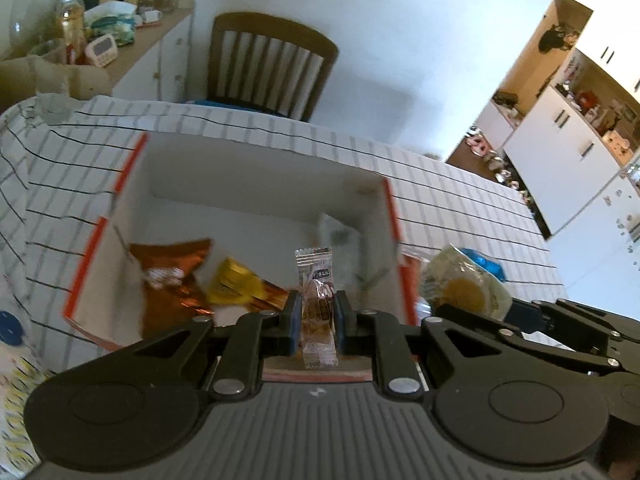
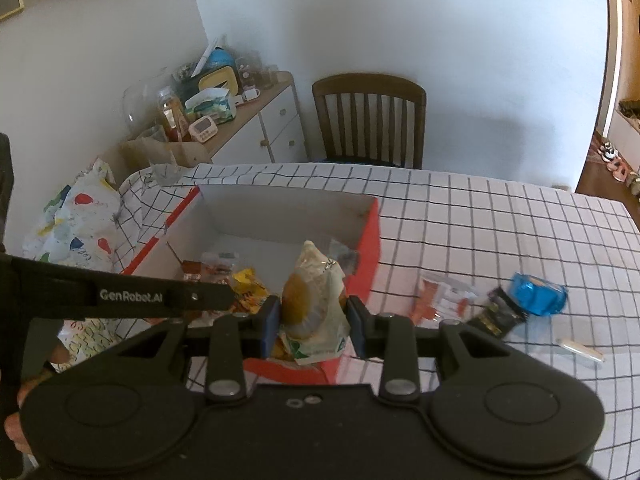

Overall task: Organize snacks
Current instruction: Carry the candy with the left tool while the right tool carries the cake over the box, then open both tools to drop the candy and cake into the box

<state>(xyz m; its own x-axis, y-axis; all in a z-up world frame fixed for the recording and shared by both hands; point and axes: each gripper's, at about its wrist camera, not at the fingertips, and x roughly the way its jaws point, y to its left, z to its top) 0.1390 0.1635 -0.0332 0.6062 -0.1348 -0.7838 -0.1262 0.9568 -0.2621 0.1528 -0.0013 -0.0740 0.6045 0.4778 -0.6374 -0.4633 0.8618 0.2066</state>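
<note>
Snacks go view by view. Left wrist: the left gripper squeezes a thin clear candy packet over the near edge of the white box.

Right wrist: the right gripper pinches a pale round pastry bag above the box's near right corner. A blue packet lies on the checked table.

Clear candy sachet and round pastry pack (both upright) over box.

One box, one chair
</note>
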